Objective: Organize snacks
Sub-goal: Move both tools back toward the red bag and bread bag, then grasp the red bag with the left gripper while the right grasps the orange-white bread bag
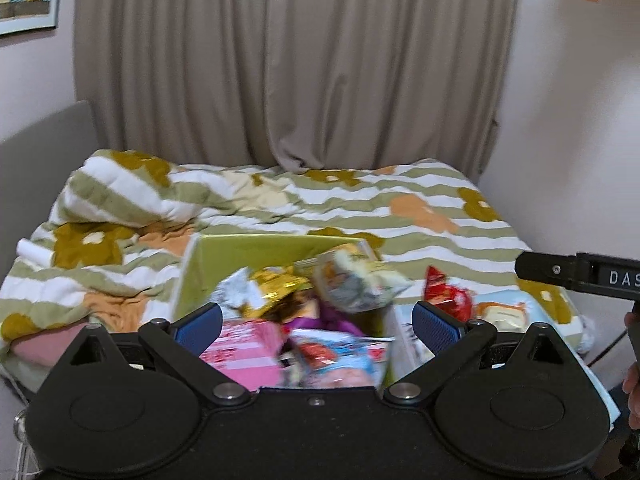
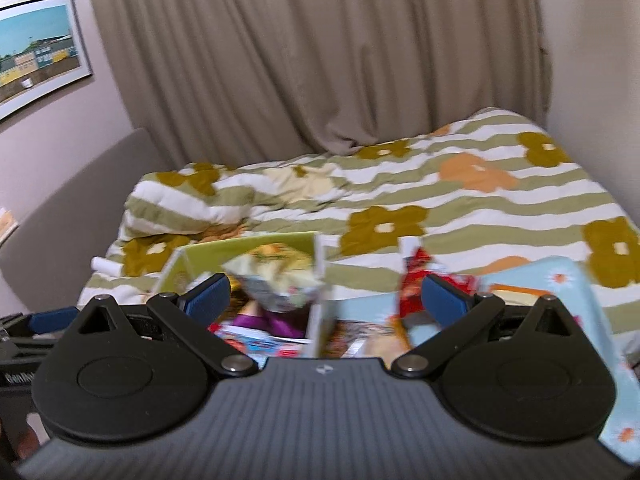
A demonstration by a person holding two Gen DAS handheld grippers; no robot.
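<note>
Green-walled and open-topped, the cardboard box (image 1: 240, 252) sat on the striped, flower-printed bed quilt (image 1: 420, 216), heaped with crinkly foil snack packets (image 1: 352, 284) (too blurred to read any label). Over it the left tongs (image 1: 318, 322) hung spread wide, gripping nothing. To the right lay a red foil snack packet (image 2: 412, 280) beside a pale blue flowered box (image 2: 560, 280), and there the right tongs (image 2: 326, 302) gaped equally wide and empty. Sorting looked midway, between pickups; the next move probably called for lowering one pair onto a loose packet and pinching its crimped edge gently.
</note>
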